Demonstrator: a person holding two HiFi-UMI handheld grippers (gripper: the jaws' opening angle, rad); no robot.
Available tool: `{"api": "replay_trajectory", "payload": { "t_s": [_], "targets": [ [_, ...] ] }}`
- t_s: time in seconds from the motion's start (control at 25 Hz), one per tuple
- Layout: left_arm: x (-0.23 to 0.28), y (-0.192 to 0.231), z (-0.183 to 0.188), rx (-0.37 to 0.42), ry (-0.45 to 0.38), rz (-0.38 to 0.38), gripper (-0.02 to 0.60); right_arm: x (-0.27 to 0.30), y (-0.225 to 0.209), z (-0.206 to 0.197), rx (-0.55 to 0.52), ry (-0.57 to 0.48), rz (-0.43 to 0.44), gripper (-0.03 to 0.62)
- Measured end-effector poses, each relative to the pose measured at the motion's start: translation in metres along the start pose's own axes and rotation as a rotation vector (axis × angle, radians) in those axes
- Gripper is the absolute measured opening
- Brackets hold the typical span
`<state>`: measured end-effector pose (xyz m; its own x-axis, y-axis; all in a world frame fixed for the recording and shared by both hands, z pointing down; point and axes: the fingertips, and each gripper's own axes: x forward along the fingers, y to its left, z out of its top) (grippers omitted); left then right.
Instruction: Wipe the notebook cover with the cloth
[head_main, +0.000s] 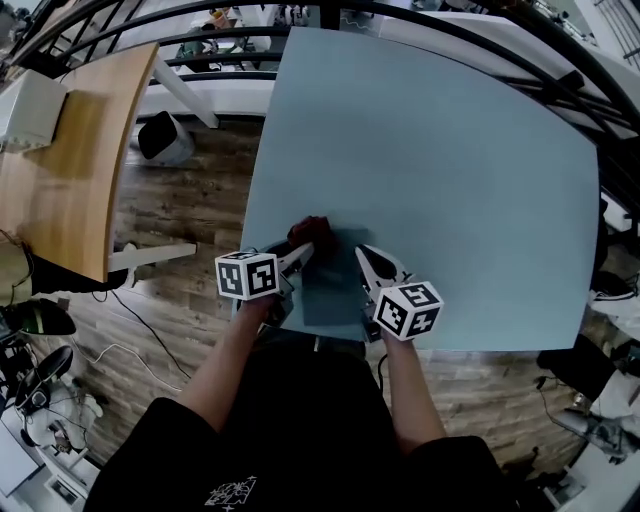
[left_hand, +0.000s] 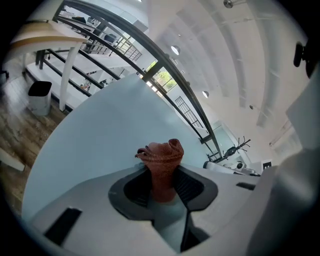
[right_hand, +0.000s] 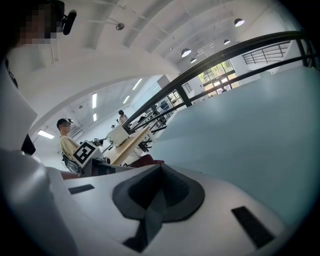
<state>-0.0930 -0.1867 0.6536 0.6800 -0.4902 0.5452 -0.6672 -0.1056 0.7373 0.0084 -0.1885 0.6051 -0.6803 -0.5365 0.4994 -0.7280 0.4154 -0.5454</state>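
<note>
Slippage is worrying me: my left gripper (head_main: 303, 249) is pinching only a bunch of cloth (left_hand: 161, 165) over the notebook (head_main: 335, 288) at the table's (head_main: 450, 180) near edge, and my right gripper (head_main: 368, 258), jaws together and empty, may not be pinning it.

Open tabletop (head_main: 450, 150) beyond the bunched cloth (head_main: 312, 228)

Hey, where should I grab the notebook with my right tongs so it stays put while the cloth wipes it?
Probably its right edge, coming in low from the right. The notebook lies flat on the table, so only a thin edge offers a bite. The right tongs are right there, shut; the left tongs hold the cloth.
</note>
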Motion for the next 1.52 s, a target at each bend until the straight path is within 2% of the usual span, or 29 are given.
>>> {"api": "replay_trajectory", "payload": {
  "t_s": [0.6, 0.96, 1.16, 1.52],
  "targets": [
    [-0.038, 0.026, 0.003, -0.023, -0.068, 0.064, 0.127, 0.003, 0.015, -0.002, -0.027, 0.012, 0.037, 0.005],
    [-0.047, 0.005, 0.014, 0.014, -0.092, 0.014, 0.127, -0.018, 0.001, -0.001, -0.006, -0.015, -0.006, 0.005],
    [-0.033, -0.022, 0.015, 0.043, -0.061, -0.046, 0.127, -0.030, -0.004, -0.001, 0.022, -0.030, -0.031, 0.006],
    [0.014, -0.067, -0.016, 0.089, 0.079, -0.152, 0.127, -0.055, -0.020, -0.011, 0.067, -0.048, -0.063, 0.005]
  ]
}}
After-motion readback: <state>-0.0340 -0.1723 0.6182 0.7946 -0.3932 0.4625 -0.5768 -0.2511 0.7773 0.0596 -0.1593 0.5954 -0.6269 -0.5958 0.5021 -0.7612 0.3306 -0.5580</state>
